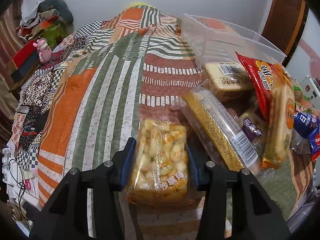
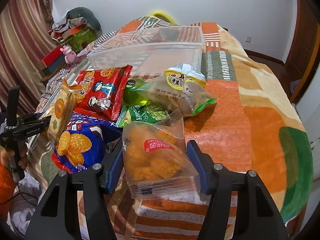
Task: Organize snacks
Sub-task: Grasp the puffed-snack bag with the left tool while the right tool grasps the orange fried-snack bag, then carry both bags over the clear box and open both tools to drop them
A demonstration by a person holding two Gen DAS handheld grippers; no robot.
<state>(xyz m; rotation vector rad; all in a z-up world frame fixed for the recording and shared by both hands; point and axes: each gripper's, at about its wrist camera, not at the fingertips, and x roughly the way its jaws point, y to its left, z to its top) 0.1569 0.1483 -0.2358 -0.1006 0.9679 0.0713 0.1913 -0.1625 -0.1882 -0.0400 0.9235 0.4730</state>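
Observation:
In the left wrist view my left gripper (image 1: 160, 160) is shut on a clear packet of pale yellow puffed snack (image 1: 160, 156), its blue pads pressing both sides, over the patchwork blanket (image 1: 96, 100). In the right wrist view my right gripper (image 2: 156, 160) is shut on a clear packet of orange crispy snack (image 2: 154, 156) at the near edge of the snack pile. The pile holds a red packet (image 2: 104, 92), a blue cracker packet (image 2: 80, 140) and a green packet (image 2: 148, 114). Behind it stands a clear plastic bin (image 2: 152, 46), seen also in the left wrist view as the bin (image 1: 230, 38).
A long wafer pack (image 1: 216, 132) and a boxed cake (image 1: 226, 78) lie right of the left gripper. A hand in an orange sleeve (image 2: 8, 172) holds the left gripper's handle at the left edge. Boxes and a pink toy (image 2: 69, 55) sit beside the bed.

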